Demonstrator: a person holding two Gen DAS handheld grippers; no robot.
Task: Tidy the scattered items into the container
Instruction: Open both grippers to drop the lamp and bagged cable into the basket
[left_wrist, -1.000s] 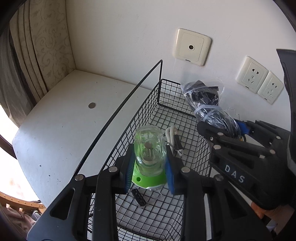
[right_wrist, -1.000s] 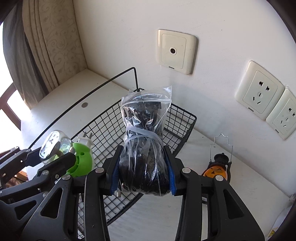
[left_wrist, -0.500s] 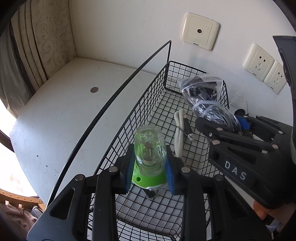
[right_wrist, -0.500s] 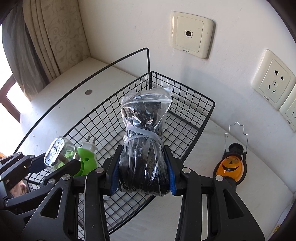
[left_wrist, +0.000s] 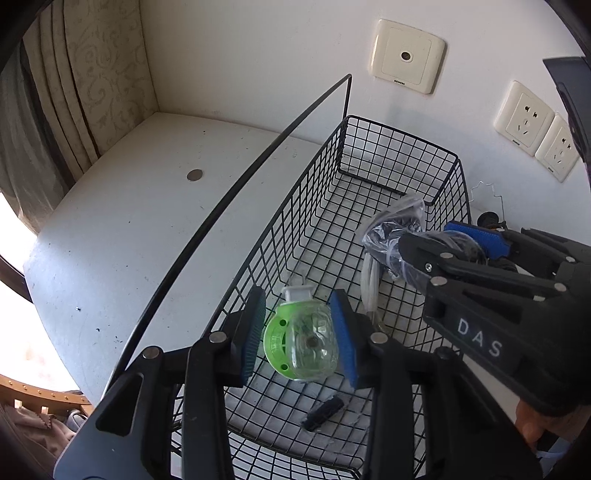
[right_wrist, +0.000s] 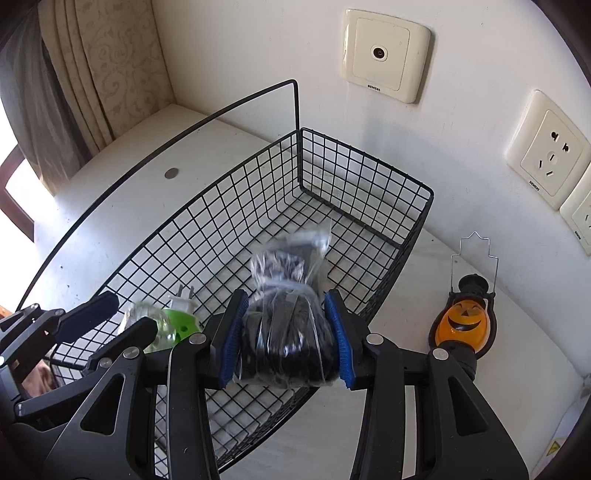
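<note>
Left wrist view: the left hand-held gripper (left_wrist: 300, 334) has just spread its pads, and the green plug-in device (left_wrist: 301, 345) sits loose between them inside the wire basket (left_wrist: 399, 155). Likewise the right hand-held gripper (right_wrist: 287, 341) has parted around the bagged cable bundle (right_wrist: 286, 317), now low in the basket. Both drops look done; the pumpkin lantern (right_wrist: 463, 326) waits on the surface's right edge.

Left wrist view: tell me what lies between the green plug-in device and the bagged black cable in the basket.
In the left wrist view, a coiled white cable lies on the wire basket floor between the green plug-in device and the bagged black cable.
</note>
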